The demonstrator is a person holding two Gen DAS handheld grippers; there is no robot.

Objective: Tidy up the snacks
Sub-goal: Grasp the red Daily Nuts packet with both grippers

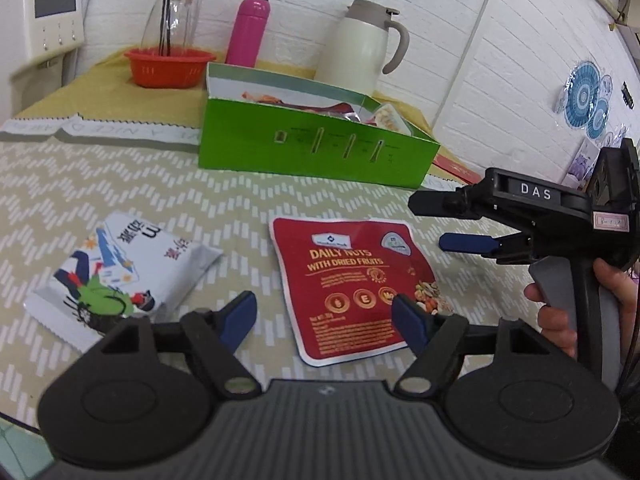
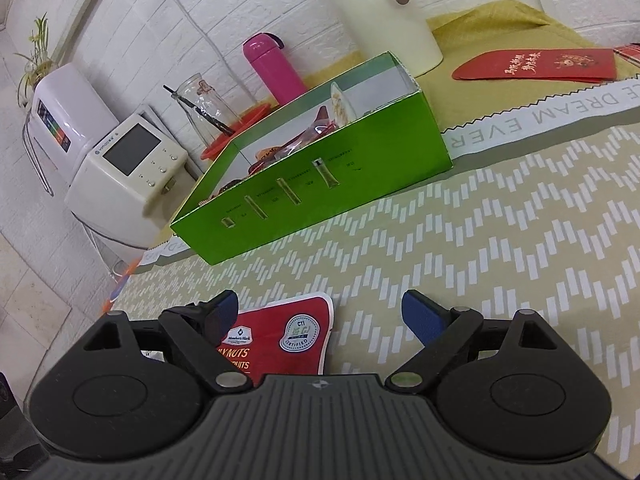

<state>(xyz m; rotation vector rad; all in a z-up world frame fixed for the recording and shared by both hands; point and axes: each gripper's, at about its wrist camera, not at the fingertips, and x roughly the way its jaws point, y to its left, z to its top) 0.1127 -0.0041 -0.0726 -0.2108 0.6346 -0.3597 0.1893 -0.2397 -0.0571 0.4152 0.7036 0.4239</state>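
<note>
Left wrist view: the left gripper [image 1: 324,316] is held spread wide and empty, low over the patterned tablecloth [image 1: 120,188]. A red nut pouch [image 1: 348,280] is seen lying flat at 12 o'clock from it, with its near edge between the blue pads. A white snack packet [image 1: 120,268] lies at 10 o'clock, apart from the pouch. The green box [image 1: 312,148], already holding some snacks, stands further off at 12 o'clock. The right gripper [image 2: 320,316] is likewise spread and empty, and is held over the pouch's top corner at 3 o'clock. A failed pinch is judged the main risk: the flat, slick pouch could be pushed along the cloth or only its thin edge caught, so that it slips out before the box is reached.
</note>
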